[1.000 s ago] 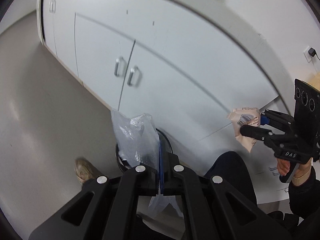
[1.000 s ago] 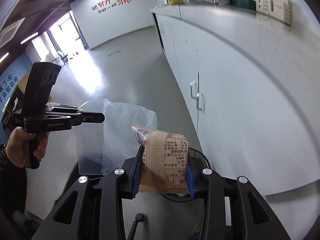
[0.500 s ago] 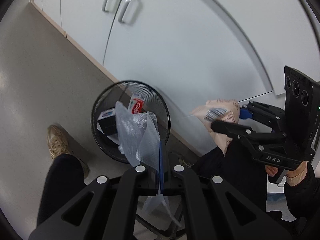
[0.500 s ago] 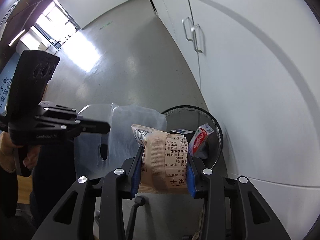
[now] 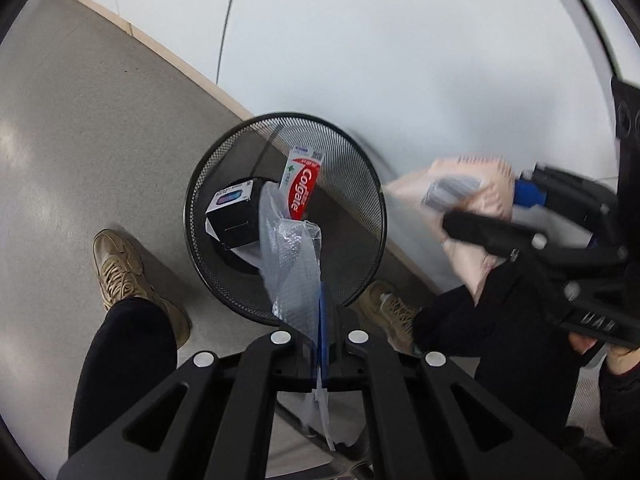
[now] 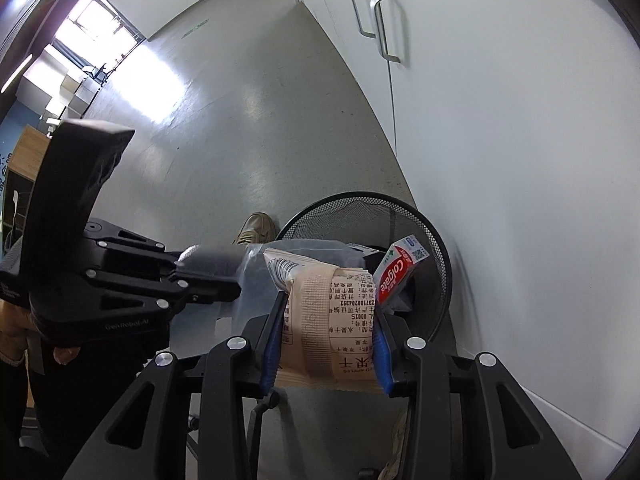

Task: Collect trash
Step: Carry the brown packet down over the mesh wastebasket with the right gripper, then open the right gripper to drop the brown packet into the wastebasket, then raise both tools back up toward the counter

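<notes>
**Black mesh bin waits beneath two loads of trash**

Black wire mesh fills the centre of the left wrist view, where the wastebasket (image 5: 285, 216) stands on the grey floor (image 5: 80, 128) against white cabinet doors (image 5: 400, 40). Inside it already lie a red-and-white toothpaste box (image 5: 301, 192) leaning on the far wall and a black carton (image 5: 236, 216) to its left. The left claw (image 5: 320, 344) is clamped tight on a sheet of clear plastic film (image 5: 290, 264), which hangs forward with its long axis pointing into the bin's mouth, so this claw looks the nearer of the two to a drop.

At the right edge of that view the right claw (image 5: 516, 216) appears blurred, off to the side of the rim. Its own camera shows the jaws closed on a beige snack packet (image 6: 326, 320) (printed with Chinese text), held lengthwise between the blue pads, with the wastebasket ahead and slightly right of centre in the frame. Judging by this, the packet must travel forward over the rim before release. The person's tan shoes (image 5: 120, 272) flank the bin.
</notes>
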Available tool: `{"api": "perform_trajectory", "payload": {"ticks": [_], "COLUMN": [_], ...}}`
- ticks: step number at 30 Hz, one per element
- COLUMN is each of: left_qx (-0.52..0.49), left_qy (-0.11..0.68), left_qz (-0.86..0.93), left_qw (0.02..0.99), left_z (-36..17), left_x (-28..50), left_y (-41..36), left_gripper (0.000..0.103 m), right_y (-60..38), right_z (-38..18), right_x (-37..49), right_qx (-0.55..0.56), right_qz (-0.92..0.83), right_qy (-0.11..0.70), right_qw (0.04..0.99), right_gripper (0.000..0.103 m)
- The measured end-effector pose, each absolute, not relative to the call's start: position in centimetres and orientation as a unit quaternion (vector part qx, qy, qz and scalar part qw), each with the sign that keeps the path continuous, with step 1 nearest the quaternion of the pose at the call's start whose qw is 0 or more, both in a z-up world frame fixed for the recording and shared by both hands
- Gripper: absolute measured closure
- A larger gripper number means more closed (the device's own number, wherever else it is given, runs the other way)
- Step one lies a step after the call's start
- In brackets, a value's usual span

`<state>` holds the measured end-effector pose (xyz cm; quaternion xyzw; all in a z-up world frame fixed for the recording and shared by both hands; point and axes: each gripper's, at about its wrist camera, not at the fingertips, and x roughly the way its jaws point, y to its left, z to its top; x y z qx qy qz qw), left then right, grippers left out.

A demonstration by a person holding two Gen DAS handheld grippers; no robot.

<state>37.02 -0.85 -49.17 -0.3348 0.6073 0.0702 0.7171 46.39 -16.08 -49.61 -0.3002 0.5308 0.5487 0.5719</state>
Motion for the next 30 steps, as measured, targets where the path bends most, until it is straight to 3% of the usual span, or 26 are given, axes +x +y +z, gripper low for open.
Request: {"api": "perform_trajectory", "payload": {"ticks": [3, 4, 5, 6, 8, 10, 11, 30], "left_qx": [-0.335, -0.340, -0.352, -0.356, -0.358, -0.353, -0.345, -0.319], "left_qy": [0.616, 0.621, 0.629, 0.630, 0.627, 0.624, 0.628, 0.632], "left_qz": [0.065, 0.060, 0.060, 0.068, 0.075, 0.083, 0.086, 0.086], "left_qw": [0.710, 0.704, 0.691, 0.686, 0.687, 0.692, 0.692, 0.701], "left_z": [-50.3, -50.6, -51.1, -51.3, -51.1, -50.5, -50.2, -47.5], "left_x": [37.2, 37.2, 37.1, 37.0, 36.5, 36.3, 36.2, 35.0], "left_y": [-0.6, -0.5, -0.3, -0.1, 0.2, 0.3, 0.3, 0.0], "left_gripper": [0.097, 0.085, 0.028, 0.013, 0.009, 0.005, 0.005, 0.004], "right_y": [-15.9, -15.9, -15.9, -15.9, -16.0, -16.0, -16.1, -16.3], "right_z": [-49.9, -50.0, -50.1, -50.1, -49.8, -49.5, -49.1, -47.1], "right_x": [46.8, 46.8, 46.8, 46.9, 46.6, 46.2, 46.0, 45.6], "right_qx": [-0.302, -0.304, -0.305, -0.306, -0.316, -0.337, -0.338, -0.313], "right_qz": [0.543, 0.541, 0.539, 0.537, 0.536, 0.536, 0.533, 0.544], "right_qy": [0.535, 0.536, 0.538, 0.538, 0.524, 0.506, 0.496, 0.500], "right_qw": [0.572, 0.572, 0.572, 0.573, 0.581, 0.587, 0.596, 0.597], "right_gripper": [0.061, 0.059, 0.057, 0.048, 0.042, 0.012, 0.010, 0.009]}}
